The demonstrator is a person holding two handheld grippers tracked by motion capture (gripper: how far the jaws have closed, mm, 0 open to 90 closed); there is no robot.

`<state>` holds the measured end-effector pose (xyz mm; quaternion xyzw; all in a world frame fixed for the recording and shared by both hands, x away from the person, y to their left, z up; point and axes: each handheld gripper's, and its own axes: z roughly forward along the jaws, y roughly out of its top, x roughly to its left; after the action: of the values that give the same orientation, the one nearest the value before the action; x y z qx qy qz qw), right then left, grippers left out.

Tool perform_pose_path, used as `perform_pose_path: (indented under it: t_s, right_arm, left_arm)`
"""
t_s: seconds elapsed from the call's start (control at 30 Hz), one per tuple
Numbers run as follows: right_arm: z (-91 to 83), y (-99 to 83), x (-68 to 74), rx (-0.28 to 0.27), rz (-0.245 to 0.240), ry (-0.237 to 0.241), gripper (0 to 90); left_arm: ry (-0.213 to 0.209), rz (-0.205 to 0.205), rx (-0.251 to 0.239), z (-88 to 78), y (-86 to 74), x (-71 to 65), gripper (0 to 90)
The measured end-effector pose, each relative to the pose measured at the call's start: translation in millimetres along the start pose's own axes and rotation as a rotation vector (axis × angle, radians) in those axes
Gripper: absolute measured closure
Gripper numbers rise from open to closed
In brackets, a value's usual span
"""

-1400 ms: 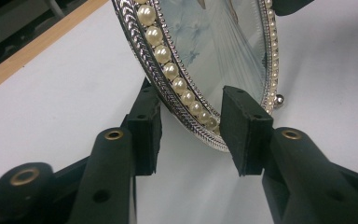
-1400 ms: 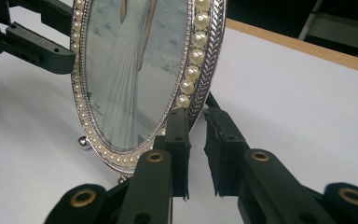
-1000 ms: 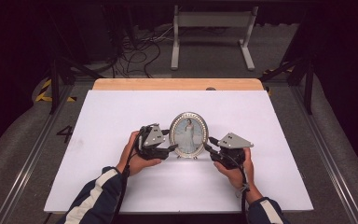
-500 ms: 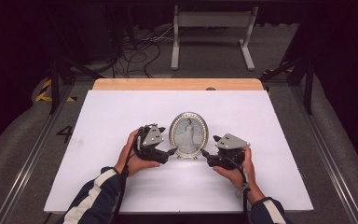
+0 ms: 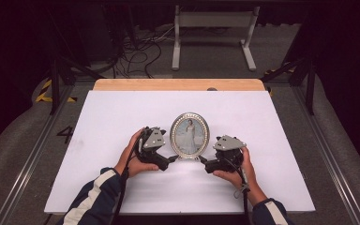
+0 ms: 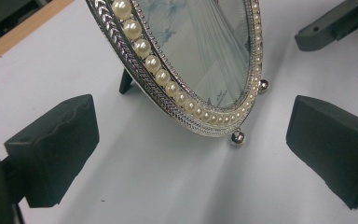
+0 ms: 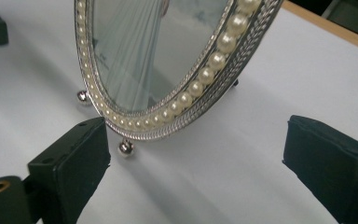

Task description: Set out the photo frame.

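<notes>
Glossy pearl-trimmed metal picture frame [image 5: 189, 134]

This looks like a recording studio or lab set up for filming handwork, not a home. A desk [image 5: 122, 117] covered with a plain white sheet stands alone in a dark room with black surroundings. Its far edge shows a bare wooden strip [image 5: 178, 84]. Metal rails [image 5: 23, 168] run along the grey floor on both sides. Behind the desk, loose cables [image 5: 136, 51] lie tangled on the floor beside a white metal stand [image 5: 213, 28]. Yellow and black hazard tape [image 5: 47, 91] and a painted number [image 5: 65, 134] mark the floor at the left.
</notes>
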<state>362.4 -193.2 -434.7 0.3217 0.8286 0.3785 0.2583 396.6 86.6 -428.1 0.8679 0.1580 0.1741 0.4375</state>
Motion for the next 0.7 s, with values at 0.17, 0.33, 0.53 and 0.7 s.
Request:
perform_pose_path:
  t_s: [0.17,0.33,0.53,0.7]
  right_arm:
    - [0.7,-2.1,0.2,-0.006,0.011,0.004,8.1]
    - [0.2,-3.1,0.3,-0.003,0.010,-0.008,6.6]
    - [-2.6,-1.4,1.9,-0.008,-0.003,-0.021,6.3]
    - [-3.5,-3.9,2.1,0.001,-0.010,-0.026,7.1]
  left_arm:
    - [0.017,-0.007,-0.005,-0.8,-1.4,0.5,4.2]
    - [0.042,0.002,0.005,-2.6,-2.0,-0.5,4.6]
    - [0.073,0.009,0.017,-10.9,-8.6,-1.6,5.6]
    - [0.083,0.007,0.019,-13.6,-12.3,-0.8,6.1]
